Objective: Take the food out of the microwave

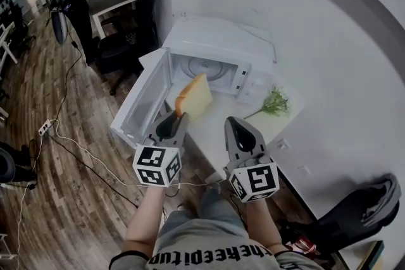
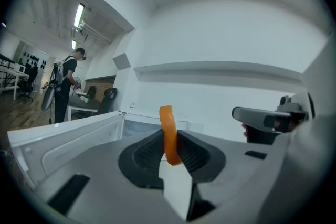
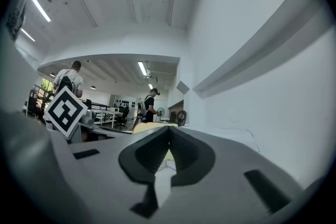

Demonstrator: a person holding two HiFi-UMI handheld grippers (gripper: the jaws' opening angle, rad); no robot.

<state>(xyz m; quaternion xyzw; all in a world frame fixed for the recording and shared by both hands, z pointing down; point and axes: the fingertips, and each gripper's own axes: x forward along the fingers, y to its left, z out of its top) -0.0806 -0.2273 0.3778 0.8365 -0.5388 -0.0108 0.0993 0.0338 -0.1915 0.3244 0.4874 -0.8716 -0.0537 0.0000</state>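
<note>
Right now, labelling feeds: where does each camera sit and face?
Head view: on the head, steeply down; microwave, forearms, left hand-held gripper, right hand-held gripper.
Left gripper view: rides the left one, along jaws clamping food, facing microwave.
Right gripper view: rides the right one, jaws together, facing office.
Shared: head and left views show the food.

We can make out only one line of print: white letters across the person's grey shirt [image 1: 215, 258], well in front of the microwave [image 1: 209, 60], upside down and too warped to read surely. The cubes on the left hand-held gripper [image 1: 179, 117] and the right hand-held gripper [image 1: 234, 124] bear black-and-white square markers, not letters.
</note>
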